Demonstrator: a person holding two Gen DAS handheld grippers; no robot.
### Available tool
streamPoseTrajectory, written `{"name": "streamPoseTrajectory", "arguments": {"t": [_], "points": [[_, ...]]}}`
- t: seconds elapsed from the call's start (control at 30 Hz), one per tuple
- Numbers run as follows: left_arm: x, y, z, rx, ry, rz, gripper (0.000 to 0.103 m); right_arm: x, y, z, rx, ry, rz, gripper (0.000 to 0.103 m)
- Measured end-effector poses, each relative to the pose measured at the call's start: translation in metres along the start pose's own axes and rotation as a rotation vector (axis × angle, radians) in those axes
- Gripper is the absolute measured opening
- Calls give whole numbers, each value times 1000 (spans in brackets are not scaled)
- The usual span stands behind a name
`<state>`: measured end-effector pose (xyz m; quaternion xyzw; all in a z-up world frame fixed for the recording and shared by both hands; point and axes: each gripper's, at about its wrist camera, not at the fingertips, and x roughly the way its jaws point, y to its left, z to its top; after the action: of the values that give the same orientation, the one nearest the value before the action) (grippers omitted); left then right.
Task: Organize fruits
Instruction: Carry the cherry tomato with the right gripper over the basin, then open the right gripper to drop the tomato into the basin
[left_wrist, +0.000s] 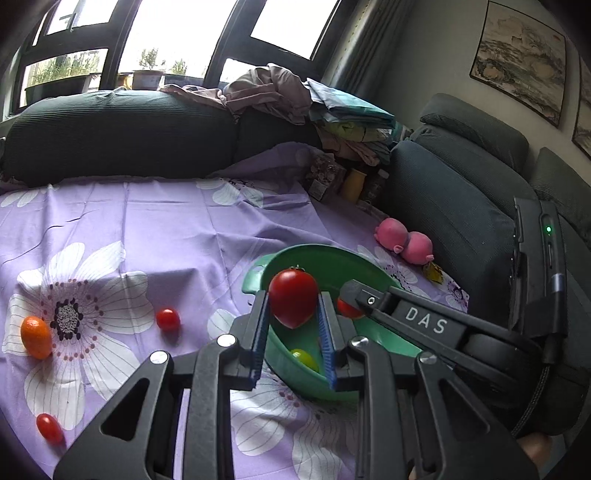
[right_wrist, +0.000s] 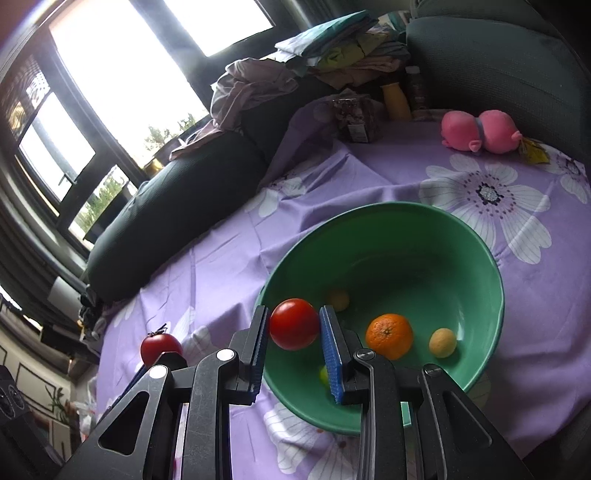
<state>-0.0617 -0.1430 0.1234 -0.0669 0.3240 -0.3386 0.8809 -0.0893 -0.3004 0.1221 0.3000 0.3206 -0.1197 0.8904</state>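
Tomatoes sit in both grips: the left gripper (left_wrist: 291, 310) pinches a red tomato (left_wrist: 293, 298) between its fingers (left_wrist: 260, 325) above the green bowl (left_wrist: 376, 332), and the right gripper (right_wrist: 294, 328) pinches another tomato (right_wrist: 294, 324) at the rim, likely for dropping beside the orange (right_wrist: 389, 336). Two cherry tomatoes (left_wrist: 168, 319) and a kumquat (left_wrist: 36, 336) wait on the purple cloth (left_wrist: 147, 229).

Under your grippers a purple floral cloth (left_wrist: 177, 221) covers the surface. On it sit a green bowl (right_wrist: 406, 236) near right, a pink plush toy (left_wrist: 404, 242) far right, and at the near left an orange kumquat (left_wrist: 36, 336) and two cherry tomatoes (left_wrist: 168, 319).
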Motion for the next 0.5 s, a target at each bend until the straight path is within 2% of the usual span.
{"name": "streamPoseTrajectory", "arguments": {"t": [0.13, 0.23, 0.5], "points": [[15, -15, -7, 43, 35, -3, 25, 5, -14, 2, 32, 16, -54, 31], [25, -15, -9, 10, 74, -57, 25, 6, -22, 2, 55, 30, -59, 31], [39, -14, -12, -31, 134, -103, 25, 7, -30, 3, 61, 30, -132, 31]]}}
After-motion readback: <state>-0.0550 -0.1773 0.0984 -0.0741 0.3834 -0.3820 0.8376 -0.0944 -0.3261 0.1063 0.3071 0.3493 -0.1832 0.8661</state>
